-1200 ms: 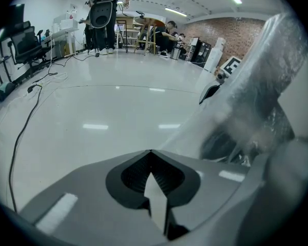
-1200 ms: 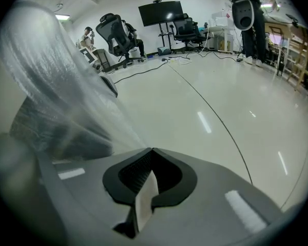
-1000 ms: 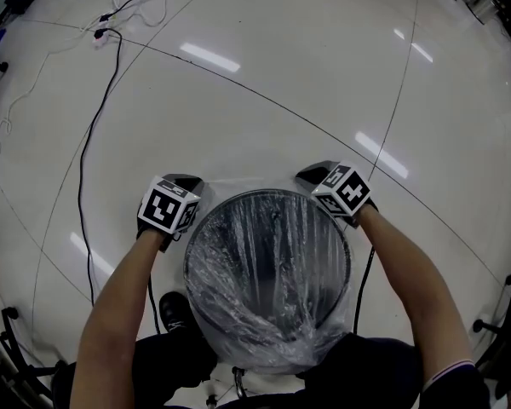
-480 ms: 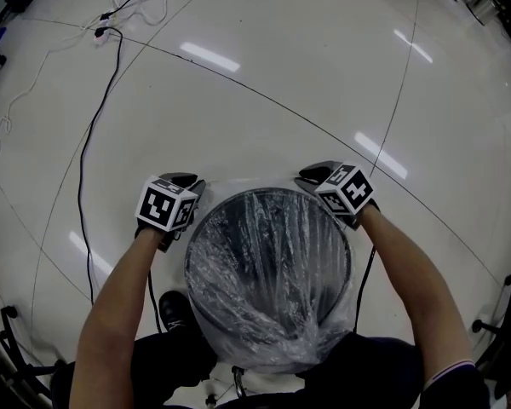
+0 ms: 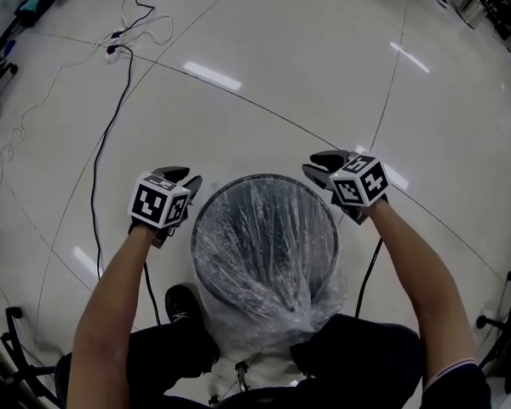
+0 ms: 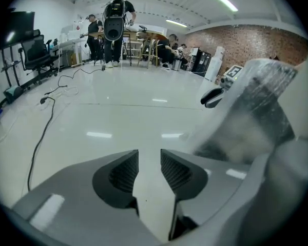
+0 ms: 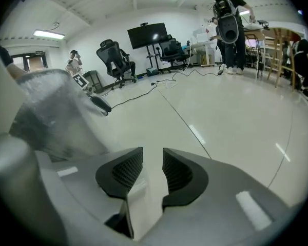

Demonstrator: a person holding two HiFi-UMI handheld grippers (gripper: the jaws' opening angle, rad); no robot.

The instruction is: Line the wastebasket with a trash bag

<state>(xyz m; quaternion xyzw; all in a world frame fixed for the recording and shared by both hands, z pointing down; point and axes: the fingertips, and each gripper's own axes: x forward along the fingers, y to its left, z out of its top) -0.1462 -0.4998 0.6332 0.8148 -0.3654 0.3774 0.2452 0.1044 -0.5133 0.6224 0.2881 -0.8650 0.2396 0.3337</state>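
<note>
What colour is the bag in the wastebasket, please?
Clear plastic; the bag shows best in the head view.

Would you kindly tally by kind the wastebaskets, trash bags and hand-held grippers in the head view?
Wastebasket: 1
Trash bag: 1
Hand-held grippers: 2, the left hand-held gripper and the right hand-held gripper; the jaws of both have just been opening, with nothing between them
Total: 4

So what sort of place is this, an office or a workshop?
Probably a lab or open workspace: a wide glossy floor with loose cables, office chairs near a big screen, and a brick wall at the far end.
</note>
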